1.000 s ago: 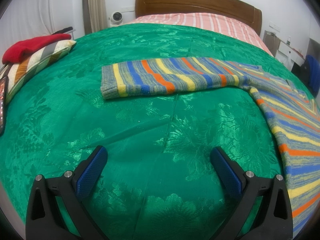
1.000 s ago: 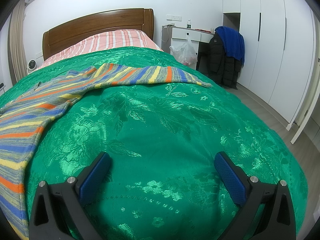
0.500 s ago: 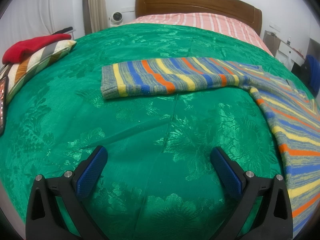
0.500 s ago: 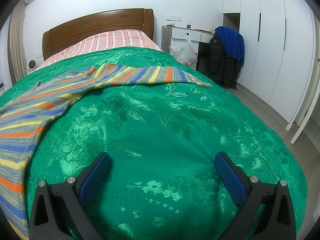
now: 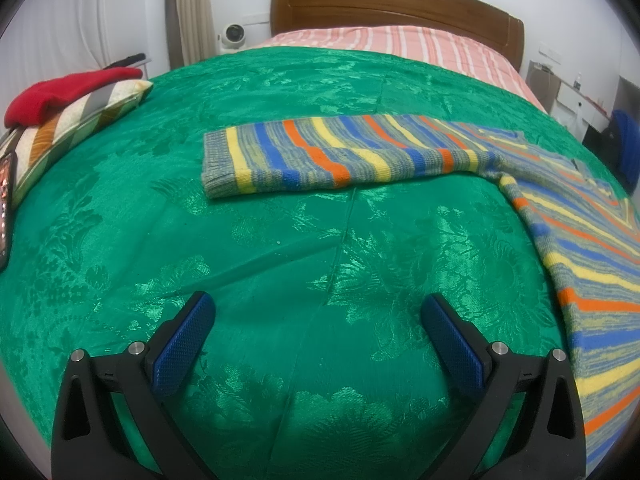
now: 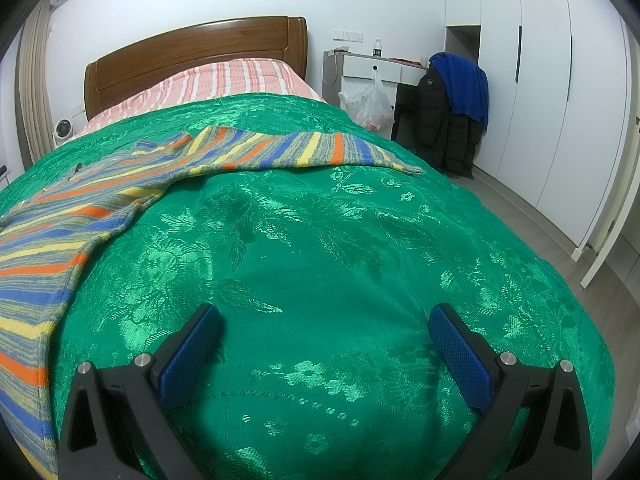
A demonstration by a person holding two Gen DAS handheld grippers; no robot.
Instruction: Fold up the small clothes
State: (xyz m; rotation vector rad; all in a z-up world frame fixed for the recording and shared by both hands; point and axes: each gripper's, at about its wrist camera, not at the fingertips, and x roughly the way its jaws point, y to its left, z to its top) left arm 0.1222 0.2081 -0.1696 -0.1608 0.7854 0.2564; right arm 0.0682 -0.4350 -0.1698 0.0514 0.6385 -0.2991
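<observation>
A striped knit sweater [image 5: 560, 216] in blue, yellow, orange and grey lies spread flat on the green bedspread [image 5: 280, 260]. One sleeve [image 5: 320, 156] stretches to the left in the left wrist view. The other sleeve [image 6: 304, 152] reaches right in the right wrist view, where the sweater's body [image 6: 52, 248] fills the left side. My left gripper [image 5: 318, 316] hovers open over bare bedspread, short of the sleeve. My right gripper [image 6: 324, 328] is also open, with nothing between its fingers, to the right of the sweater's body.
A striped pillow [image 5: 68, 128] with a red garment [image 5: 68, 92] on it sits at the bed's left edge, beside a phone [image 5: 5, 200]. The wooden headboard [image 5: 392, 4] is far ahead. A desk [image 6: 380, 68], dark jackets [image 6: 452, 120] and white wardrobes [image 6: 560, 80] stand right of the bed.
</observation>
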